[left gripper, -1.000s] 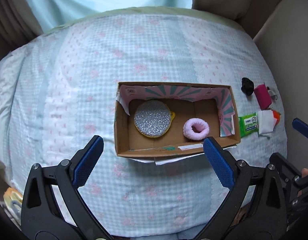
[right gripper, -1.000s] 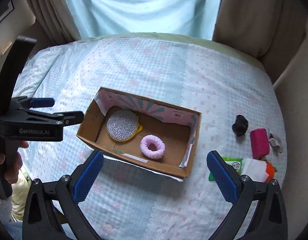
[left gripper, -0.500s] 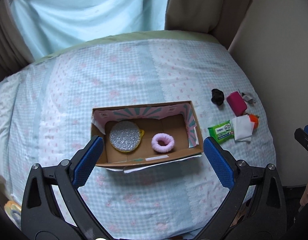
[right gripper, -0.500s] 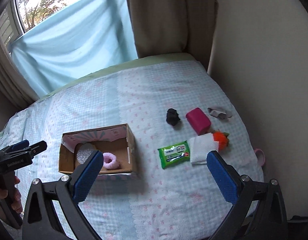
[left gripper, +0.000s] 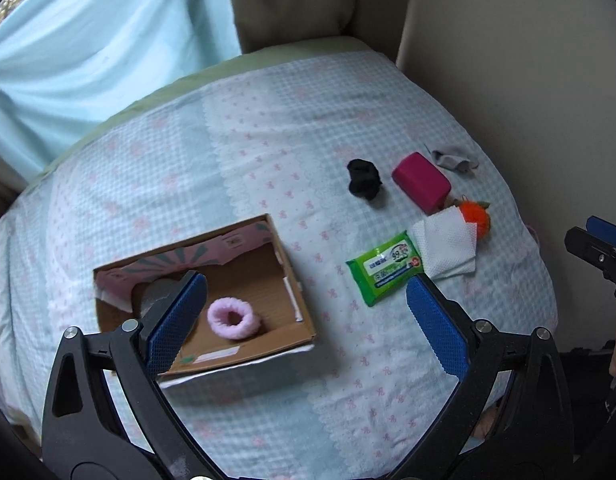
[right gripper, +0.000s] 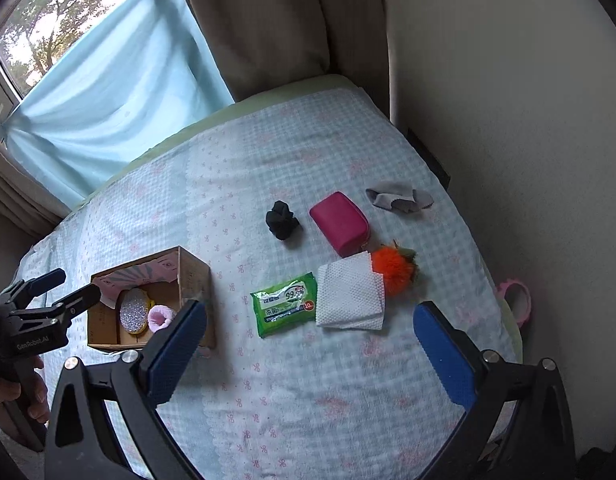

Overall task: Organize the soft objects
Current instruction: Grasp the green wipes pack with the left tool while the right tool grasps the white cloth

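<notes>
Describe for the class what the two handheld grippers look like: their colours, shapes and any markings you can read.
Both are black plastic clamp-style tools. The left gripper and right gripper each have two angled, triangulated arms with silver rivets, ending in long flat fingers faced with blue textured pads. Seen side-on from the right wrist camera, the left gripper's body reads "GenRobot.AI" in white. No cables or sleeves show.

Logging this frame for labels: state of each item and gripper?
Brown cardboard box: open, upright.
Pink fluffy scrunchie: in box.
Silver glitter pad: in box.
Green wet-wipes pack: sealed, flat on bed.
White folded napkin: overlaps orange pompom.
Magenta pouch: closed.
Left gripper: open, empty.
Right gripper: open, empty.
</notes>
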Demonstrator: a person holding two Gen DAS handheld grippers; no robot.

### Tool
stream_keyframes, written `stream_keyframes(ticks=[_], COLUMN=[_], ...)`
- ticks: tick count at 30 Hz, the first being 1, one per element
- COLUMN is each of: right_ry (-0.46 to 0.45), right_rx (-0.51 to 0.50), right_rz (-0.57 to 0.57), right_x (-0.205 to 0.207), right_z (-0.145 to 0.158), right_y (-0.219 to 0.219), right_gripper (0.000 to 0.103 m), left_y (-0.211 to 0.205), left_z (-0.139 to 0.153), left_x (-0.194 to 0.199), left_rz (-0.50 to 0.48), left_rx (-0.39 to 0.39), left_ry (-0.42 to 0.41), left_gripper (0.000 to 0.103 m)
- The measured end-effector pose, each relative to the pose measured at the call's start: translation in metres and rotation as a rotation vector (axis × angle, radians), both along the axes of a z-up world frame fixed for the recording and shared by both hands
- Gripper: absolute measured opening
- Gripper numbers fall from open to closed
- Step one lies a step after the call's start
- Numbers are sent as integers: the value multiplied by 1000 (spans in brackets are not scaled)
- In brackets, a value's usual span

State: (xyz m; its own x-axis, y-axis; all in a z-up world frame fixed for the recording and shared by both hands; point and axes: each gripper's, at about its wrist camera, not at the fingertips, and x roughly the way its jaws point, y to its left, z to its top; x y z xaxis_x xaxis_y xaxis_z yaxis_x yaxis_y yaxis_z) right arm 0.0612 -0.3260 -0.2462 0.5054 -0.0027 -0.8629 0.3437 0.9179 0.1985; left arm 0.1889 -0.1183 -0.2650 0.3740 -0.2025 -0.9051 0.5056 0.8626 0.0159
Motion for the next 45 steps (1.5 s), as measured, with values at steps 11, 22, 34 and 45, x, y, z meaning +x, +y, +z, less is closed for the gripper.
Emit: stream_keyframes(ticks=[11, 22, 34, 45], right_ry=[63, 46, -3, 14], right_rx=[146, 301, 389, 416], right_rz=[-84, -154, -151, -114], right_x=[10, 12, 21, 28], right_z=[-90, -191, -250, -257], right_y=[-64, -89, -93, -88], right_gripper=[103, 103, 73, 20], left_y=[-117, -162, -177, -188], left_z=[-98, -216, -273, -268], left_x=[12, 5, 3, -9], left_rz=[-494, -817, -923, -936], left_rx=[134, 301, 392, 382], left_ry=[124, 193, 220, 215], left_gripper=[100, 100, 95, 60])
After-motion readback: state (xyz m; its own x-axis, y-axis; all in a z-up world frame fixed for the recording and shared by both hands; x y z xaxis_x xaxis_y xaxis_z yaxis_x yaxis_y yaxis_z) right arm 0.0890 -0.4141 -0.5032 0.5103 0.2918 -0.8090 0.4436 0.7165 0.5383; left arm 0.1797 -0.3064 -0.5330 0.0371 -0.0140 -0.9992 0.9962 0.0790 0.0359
